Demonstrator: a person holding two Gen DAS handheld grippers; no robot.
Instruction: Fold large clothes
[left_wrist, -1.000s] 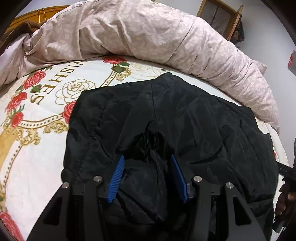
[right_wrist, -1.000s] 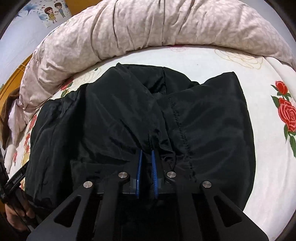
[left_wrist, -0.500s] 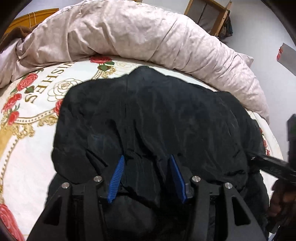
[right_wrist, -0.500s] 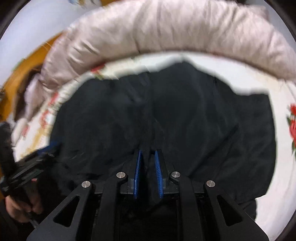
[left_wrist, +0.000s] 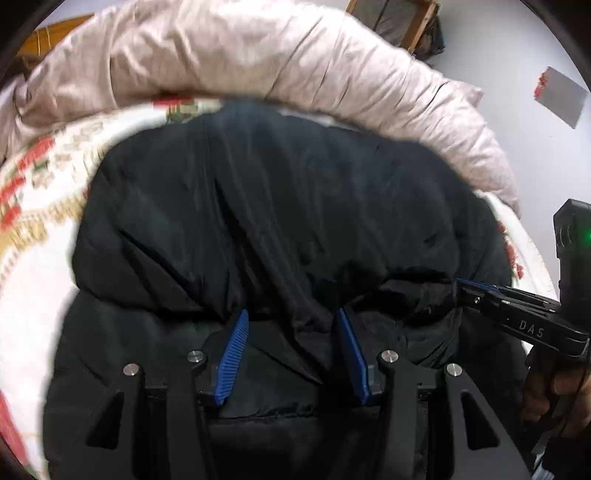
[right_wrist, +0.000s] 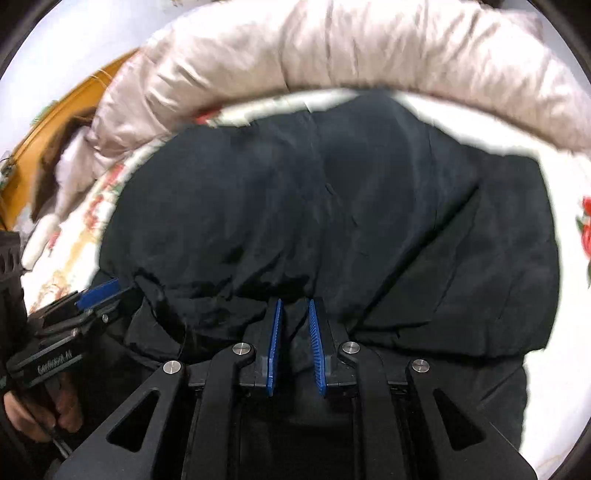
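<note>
— Two claws, one garment. Where does it lie?

— The black jacket (left_wrist: 295, 203) is spread on the flowered bed sheet (left_wrist: 33, 266), just short of the rolled pink quilt (left_wrist: 258, 55). Its far edge nearly meets the quilt. Its long axis runs alongside the quilt, from one claw across to the other.

— And the claws?

— Both sit at the jacket's edge farthest from the quilt and point toward the quilt. The left claw (left_wrist: 291, 325) stands at a middling width with a thick ridge of fabric bunched between its blue pads; I judge it is gripping that fold. The right claw (right_wrist: 294, 314) is narrow. Its jaws have just been opening, and dark cloth fills the slit between them. Whether the pads are biting I cannot tell.

— Which hand is nearer the work?

— Neither; they are level along the same hem, side by side and a little apart. More black fabric lies under them on the side away from the quilt, so the hem looks doubled over a lower layer.

— So the next move?

— Probably letting that hem settle. What matters is that the rest of the jacket lies ahead, toward the quilt, so any smoothing goes that way.
</note>
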